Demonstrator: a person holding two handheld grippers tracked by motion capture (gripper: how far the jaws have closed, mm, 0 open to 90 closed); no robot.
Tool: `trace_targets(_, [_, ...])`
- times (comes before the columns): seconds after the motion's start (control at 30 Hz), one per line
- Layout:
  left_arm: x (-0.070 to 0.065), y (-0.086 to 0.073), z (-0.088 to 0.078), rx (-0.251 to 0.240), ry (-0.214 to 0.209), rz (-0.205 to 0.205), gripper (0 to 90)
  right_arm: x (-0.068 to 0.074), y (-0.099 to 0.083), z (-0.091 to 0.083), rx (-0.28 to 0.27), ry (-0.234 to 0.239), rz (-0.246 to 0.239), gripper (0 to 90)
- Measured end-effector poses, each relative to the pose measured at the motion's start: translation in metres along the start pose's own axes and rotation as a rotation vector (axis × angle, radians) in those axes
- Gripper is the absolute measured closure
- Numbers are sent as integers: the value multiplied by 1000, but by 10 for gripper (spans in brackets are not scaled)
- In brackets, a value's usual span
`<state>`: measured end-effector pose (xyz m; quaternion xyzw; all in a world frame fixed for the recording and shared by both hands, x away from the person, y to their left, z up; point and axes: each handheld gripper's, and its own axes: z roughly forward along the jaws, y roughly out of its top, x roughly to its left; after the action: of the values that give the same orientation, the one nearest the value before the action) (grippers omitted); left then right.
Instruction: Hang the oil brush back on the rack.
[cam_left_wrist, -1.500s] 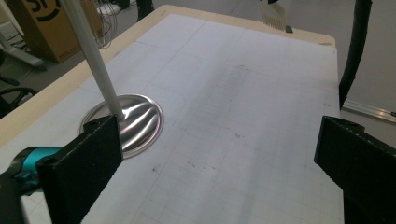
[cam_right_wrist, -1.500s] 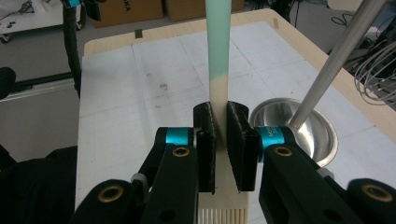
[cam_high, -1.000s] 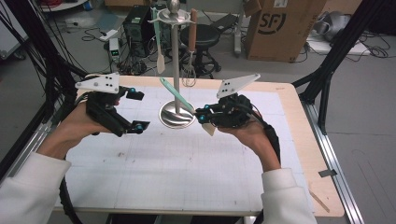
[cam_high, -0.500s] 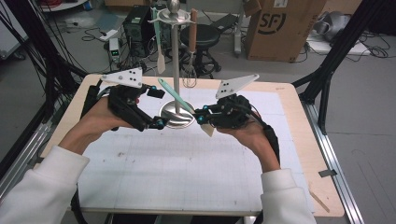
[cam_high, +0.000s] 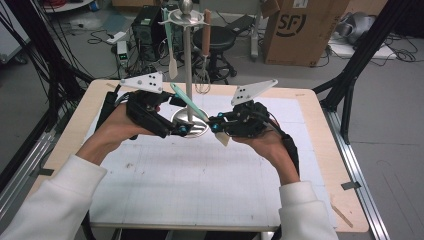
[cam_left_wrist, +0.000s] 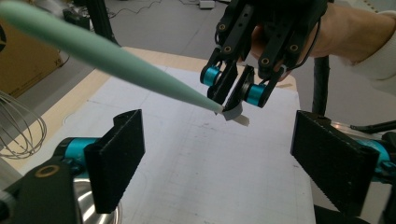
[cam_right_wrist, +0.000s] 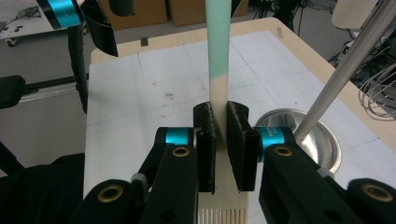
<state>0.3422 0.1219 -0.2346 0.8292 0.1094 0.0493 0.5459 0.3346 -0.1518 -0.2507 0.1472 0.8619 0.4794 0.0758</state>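
My right gripper (cam_high: 216, 125) (cam_right_wrist: 220, 135) is shut on a utensil where its mint-green handle (cam_high: 187, 102) (cam_right_wrist: 218, 37) meets the cream head (cam_high: 222, 139). The handle slants up and left over the steel stand base (cam_high: 200, 131). My left gripper (cam_high: 179, 116) (cam_left_wrist: 224, 158) sits just left of the base, open. Its jaws have just been closing a little. The handle (cam_left_wrist: 116, 51) crosses above and ahead of them, touching neither pad. Straight ahead in the left gripper view is the right gripper (cam_left_wrist: 236, 91).
The stand's pole (cam_high: 188, 65) rises behind both grippers, with a pale spatula (cam_high: 172, 45) and a wooden-handled whisk (cam_high: 205, 50) hanging from its top ring. A white gridded mat (cam_high: 200, 185) covers the wooden table. A cardboard box (cam_high: 300, 30) and a stool stand beyond the far edge.
My left hand has moved right, from the table's left side up to the stand base and the green handle. Its jaws stand a little narrower. The right gripper and the utensil have stayed put.
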Motion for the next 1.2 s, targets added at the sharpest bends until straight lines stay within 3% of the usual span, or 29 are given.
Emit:
trace_targets(0.3, [-3, 4, 5, -20, -15, -9, 249, 0, 1, 3, 4, -9, 8, 818])
trace_targets(0.6, [-1, 4, 6, -26, 16, -47, 350, 1, 2, 9, 12, -21, 29, 817])
trace_targets(0.83, [0, 4, 7, -26, 31, -55, 450, 2, 3, 18, 23, -18, 41, 819])
trace_targets(1.2, [2, 4, 4, -24, 69, -61, 692, 5, 8, 24, 15, 4, 35, 821])
